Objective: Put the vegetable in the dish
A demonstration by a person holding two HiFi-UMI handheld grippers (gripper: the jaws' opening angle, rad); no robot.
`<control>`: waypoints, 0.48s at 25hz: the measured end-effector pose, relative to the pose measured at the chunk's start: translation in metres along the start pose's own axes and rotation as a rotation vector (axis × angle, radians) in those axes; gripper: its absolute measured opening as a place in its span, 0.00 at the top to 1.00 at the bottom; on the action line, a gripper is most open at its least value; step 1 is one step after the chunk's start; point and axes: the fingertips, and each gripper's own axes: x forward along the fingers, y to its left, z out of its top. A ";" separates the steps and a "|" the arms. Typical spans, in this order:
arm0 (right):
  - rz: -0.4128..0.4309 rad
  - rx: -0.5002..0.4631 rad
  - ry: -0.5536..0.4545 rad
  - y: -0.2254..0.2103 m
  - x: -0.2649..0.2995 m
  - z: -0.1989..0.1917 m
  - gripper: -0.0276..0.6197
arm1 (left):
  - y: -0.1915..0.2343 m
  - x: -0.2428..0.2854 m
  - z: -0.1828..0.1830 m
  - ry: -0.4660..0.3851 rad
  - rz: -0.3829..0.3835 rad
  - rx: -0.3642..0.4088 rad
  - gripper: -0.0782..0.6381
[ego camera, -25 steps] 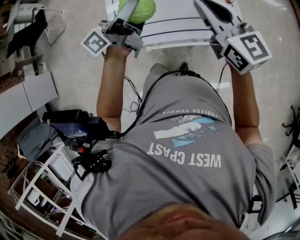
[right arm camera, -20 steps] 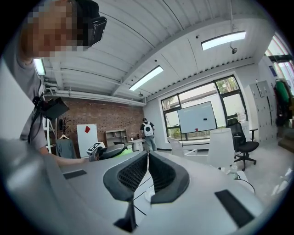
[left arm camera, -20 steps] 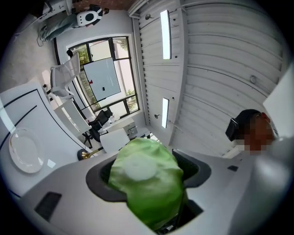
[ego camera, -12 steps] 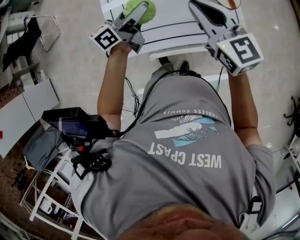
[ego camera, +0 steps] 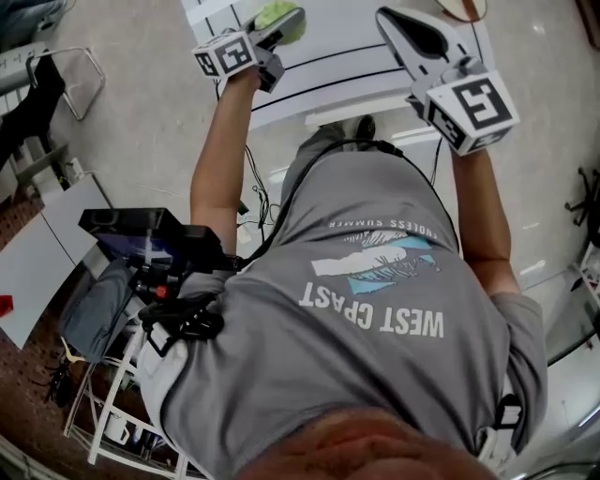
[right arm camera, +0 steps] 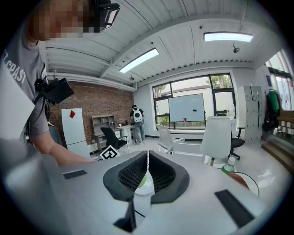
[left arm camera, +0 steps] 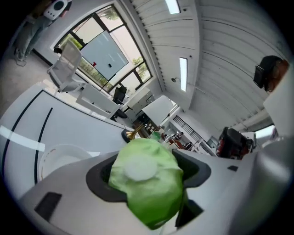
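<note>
L gripper (ego camera: 284,21) clamping cabbage (left arm camera: 148,180) over far table (ego camera: 375,58); R gripper (right arm camera: 147,174) waiting, jaws together. Advisable: lowering gently w/ firm grip.

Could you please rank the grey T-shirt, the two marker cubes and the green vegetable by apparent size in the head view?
1. grey T-shirt
2. right marker cube
3. left marker cube and green vegetable: close; the vegetable is partly hidden and cut off by the frame, so unranked.
</note>
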 end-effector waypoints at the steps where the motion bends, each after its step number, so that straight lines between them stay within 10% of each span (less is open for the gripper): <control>1: -0.009 0.008 0.015 -0.002 0.001 -0.002 0.94 | 0.011 0.004 -0.003 0.010 0.008 -0.028 0.46; 12: -0.071 0.055 0.075 -0.012 0.026 -0.027 0.94 | 0.121 0.022 -0.034 0.215 0.086 -0.225 0.46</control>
